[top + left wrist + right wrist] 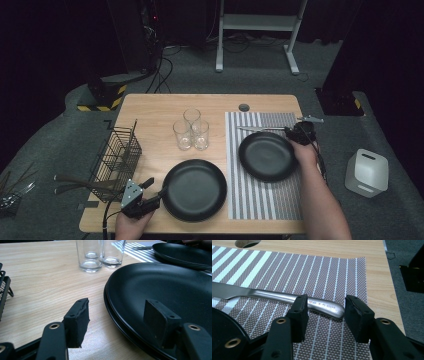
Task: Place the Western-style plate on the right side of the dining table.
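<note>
Your right gripper (325, 312): jaws apart, straddling the knife (287, 298) handle on the striped placemat (332, 275), pads not pressing. Your left gripper (120, 317): jaws apart astride the rim of the near black plate (175, 290).

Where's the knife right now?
In the high view the knife lies on the striped placemat at the table's far right, just beyond the right black plate, its handle end between the right gripper's open jaws.
</note>
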The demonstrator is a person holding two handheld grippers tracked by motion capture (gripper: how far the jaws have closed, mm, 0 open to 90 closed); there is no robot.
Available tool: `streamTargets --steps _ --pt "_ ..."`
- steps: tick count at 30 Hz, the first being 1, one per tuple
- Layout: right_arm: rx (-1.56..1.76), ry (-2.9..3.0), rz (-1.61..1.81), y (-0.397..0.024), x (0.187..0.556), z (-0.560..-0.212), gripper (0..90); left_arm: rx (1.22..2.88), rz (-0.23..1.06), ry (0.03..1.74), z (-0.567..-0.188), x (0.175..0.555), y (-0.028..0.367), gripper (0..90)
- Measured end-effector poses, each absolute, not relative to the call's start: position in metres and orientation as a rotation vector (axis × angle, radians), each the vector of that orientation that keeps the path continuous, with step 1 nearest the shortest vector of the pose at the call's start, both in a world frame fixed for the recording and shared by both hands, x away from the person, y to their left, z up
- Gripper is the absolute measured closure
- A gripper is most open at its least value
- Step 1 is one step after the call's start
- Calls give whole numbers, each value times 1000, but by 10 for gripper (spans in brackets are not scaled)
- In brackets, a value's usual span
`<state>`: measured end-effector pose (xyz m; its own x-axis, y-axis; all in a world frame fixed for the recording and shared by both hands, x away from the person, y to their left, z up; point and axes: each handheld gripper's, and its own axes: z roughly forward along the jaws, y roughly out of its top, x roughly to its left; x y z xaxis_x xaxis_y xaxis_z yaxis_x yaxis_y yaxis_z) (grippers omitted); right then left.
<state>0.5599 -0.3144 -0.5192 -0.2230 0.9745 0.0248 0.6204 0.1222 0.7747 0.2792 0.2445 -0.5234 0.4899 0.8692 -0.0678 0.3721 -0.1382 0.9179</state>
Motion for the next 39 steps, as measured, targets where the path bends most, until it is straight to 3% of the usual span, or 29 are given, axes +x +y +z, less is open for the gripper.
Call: streamTargets --steps 7,14,20,28,39 --pt "1515 1916 937 -313 559 -519 593 1728 615 1060 -523 279 244 377" --pt "1539 1896 930 -314 559 -519 532 1727 613 1061 -523 279 245 376" --pt "1539 1886 934 -315 557 -517 535 1727 614 1060 -523 279 245 376" --pt "1496 1893 980 -310 545 -496 629 1726 614 1059 -523 279 245 377" --pt "1410 1918 993 -286 515 -480 605 1716 606 1058 -523 279 246 377"
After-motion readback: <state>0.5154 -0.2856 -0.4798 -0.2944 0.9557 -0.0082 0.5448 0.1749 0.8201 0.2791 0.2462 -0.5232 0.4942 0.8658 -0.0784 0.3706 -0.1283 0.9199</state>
